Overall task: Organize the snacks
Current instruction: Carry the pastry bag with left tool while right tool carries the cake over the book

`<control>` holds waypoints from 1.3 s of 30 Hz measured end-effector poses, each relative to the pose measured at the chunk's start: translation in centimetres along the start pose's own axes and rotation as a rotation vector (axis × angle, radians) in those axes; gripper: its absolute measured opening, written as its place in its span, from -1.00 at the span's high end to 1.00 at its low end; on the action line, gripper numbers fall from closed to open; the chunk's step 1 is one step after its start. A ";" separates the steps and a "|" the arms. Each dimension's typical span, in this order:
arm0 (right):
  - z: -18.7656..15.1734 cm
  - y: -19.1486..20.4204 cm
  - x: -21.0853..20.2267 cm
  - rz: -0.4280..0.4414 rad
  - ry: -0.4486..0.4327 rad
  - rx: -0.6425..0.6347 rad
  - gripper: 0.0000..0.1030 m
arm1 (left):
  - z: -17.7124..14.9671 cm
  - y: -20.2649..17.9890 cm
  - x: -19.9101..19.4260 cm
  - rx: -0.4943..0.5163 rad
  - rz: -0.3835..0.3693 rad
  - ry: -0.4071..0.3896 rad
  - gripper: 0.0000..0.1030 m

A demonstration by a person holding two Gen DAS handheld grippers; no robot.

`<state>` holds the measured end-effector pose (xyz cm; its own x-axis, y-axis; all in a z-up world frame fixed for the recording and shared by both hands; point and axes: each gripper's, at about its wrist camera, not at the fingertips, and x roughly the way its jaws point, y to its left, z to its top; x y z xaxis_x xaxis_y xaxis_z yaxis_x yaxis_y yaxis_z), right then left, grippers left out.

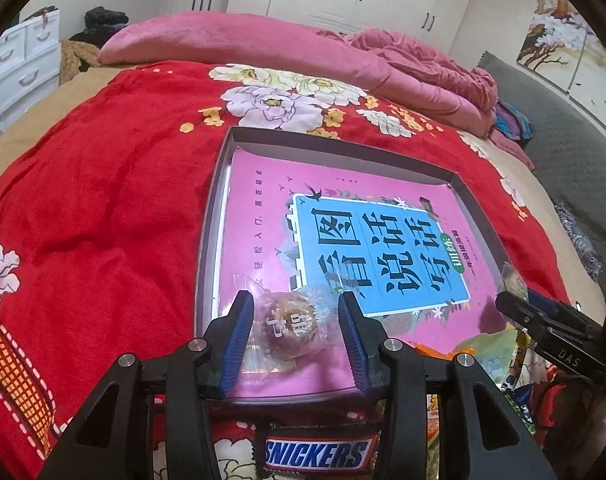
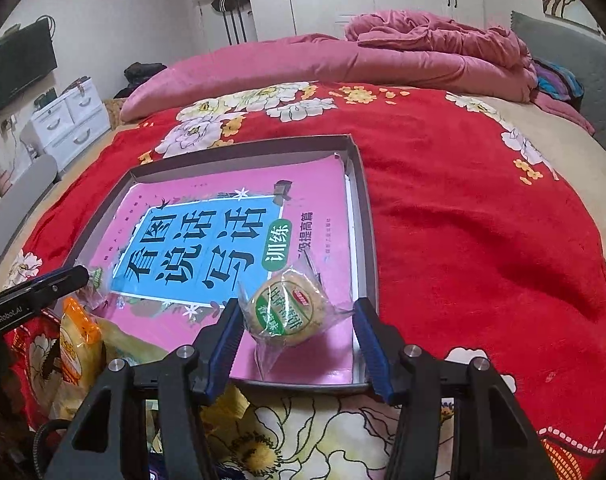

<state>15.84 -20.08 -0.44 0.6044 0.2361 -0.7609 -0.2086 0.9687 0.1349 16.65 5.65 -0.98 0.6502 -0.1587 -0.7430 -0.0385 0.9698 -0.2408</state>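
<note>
A shallow grey tray [image 1: 223, 184] lies on the red flowered blanket with a pink and blue book [image 1: 383, 248] inside it. My left gripper [image 1: 295, 332] is open, its fingers on either side of a clear-wrapped brown pastry [image 1: 291, 328] resting in the tray's near left corner. My right gripper [image 2: 297, 328] is open around a round pastry with a green label [image 2: 289, 308] lying in the tray's near right corner [image 2: 363, 376]. Each gripper shows at the edge of the other's view.
A Snickers bar [image 1: 317, 454] lies on the blanket just in front of the tray. A pile of snack packets [image 2: 77, 356] sits at the tray's near edge between the grippers. A pink quilt [image 1: 243, 44] lies at the far side of the bed.
</note>
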 end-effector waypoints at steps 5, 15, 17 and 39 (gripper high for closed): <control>0.0 0.1 0.0 -0.005 0.001 -0.008 -0.09 | 0.0 -0.1 0.1 0.001 0.004 0.009 0.00; -0.2 0.2 -0.3 -0.005 -0.004 -0.017 -0.11 | -0.2 -0.3 0.4 0.005 0.013 0.026 -0.12; -0.2 0.2 -0.3 -0.005 -0.005 -0.022 -0.11 | -0.2 -0.2 0.3 0.004 0.011 0.026 -0.14; -0.1 0.2 -1.0 -0.002 -0.039 -0.034 -0.25 | -0.2 -0.3 -0.2 -0.005 -0.024 0.013 -0.19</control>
<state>15.18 -20.08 0.29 0.6341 0.2379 -0.7357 -0.2330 0.9661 0.1116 16.37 5.40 -0.85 0.6413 -0.1844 -0.7448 -0.0263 0.9648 -0.2616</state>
